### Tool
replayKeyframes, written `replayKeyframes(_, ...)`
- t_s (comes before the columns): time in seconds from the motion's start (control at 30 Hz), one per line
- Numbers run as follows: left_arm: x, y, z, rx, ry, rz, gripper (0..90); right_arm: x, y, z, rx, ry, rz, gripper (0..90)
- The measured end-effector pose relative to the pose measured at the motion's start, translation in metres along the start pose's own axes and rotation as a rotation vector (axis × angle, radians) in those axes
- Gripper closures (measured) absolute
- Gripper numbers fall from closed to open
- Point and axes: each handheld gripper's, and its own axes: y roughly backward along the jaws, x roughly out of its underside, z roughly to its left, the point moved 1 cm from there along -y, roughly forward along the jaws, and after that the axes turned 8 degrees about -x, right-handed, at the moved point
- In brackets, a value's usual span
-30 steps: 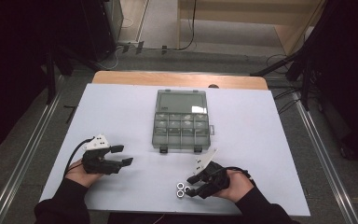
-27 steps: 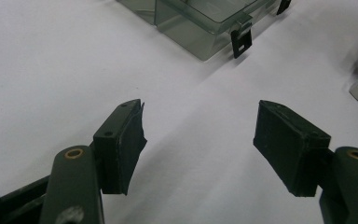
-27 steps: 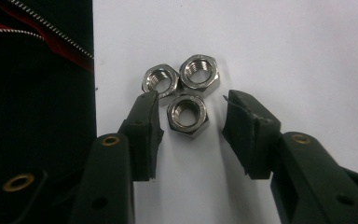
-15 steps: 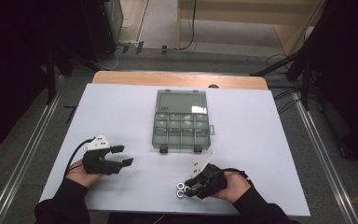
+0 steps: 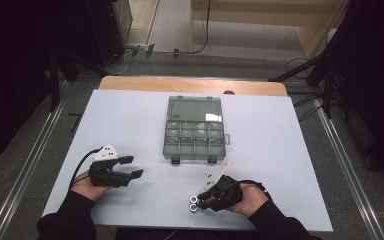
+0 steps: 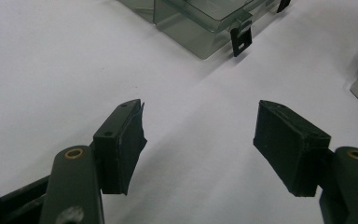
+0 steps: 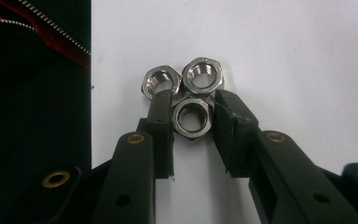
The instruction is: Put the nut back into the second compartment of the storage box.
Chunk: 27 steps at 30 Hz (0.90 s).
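Right gripper [image 7: 193, 105] is clenching on one nut [image 7: 192, 117]; left gripper [image 6: 198, 135] is sitting released; compartment box [image 5: 195, 130] contents cannot be told.

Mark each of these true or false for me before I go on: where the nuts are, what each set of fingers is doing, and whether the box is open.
1. Three hex nuts lie clustered near the table's near edge. True.
2. The right gripper has its fingers either side of the nearest nut, having just been closing on it. True.
3. The left gripper holds a nut. False: its fingers stand wide apart over bare table.
4. The compartment box sits with its clear lid flipped open. False: it looks closed, latches toward the person.
5. The box lies between the two grippers and the person. False: it lies beyond them.
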Motion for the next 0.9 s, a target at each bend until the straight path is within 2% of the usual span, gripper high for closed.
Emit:
replayKeyframes(0.57,0.0,0.0,0.0,0.0,-0.002,0.001,32.8,-0.002,0.004,-0.002,-0.013,-0.057,0.009,71.2)
replayKeyframes(0.67,0.0,0.0,0.0,0.0,-0.001,0.001,32.8,-0.001,0.005,-0.003,-0.028,-0.067,0.01,71.2)
replayKeyframes(0.9,0.0,0.0,0.0,-0.001,-0.005,0.002,32.8,-0.001,0.012,-0.005,-0.003,-0.097,-0.015,71.3)
